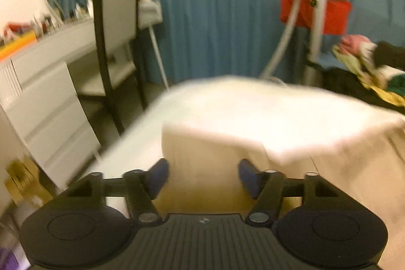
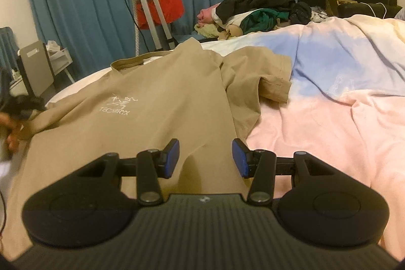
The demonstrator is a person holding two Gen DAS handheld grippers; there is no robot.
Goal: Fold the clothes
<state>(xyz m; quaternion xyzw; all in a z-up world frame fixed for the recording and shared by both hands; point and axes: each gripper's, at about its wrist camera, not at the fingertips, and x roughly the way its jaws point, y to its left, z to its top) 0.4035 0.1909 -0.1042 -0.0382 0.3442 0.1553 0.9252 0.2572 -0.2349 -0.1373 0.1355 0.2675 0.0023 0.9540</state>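
One tan shirt (image 2: 157, 103) lies spread on the bed (image 2: 329, 105), chest up.
Soft, light and limp, it should drape and crease easily; hems, sleeve ends or shoulder seams look the surest places to pinch. Right tongs (image 2: 205, 157) stand half spread just above its lower edge, holding nothing. Left tongs (image 1: 203, 175) are spread wide over blurred pale cloth, gripping nothing that shows.

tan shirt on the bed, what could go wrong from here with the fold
The tan shirt has its right sleeve crumpled and doubled over; folding now would likely trap those wrinkles. Both the left gripper and right gripper are open, holding nothing. The soft duvet may bunch underneath.
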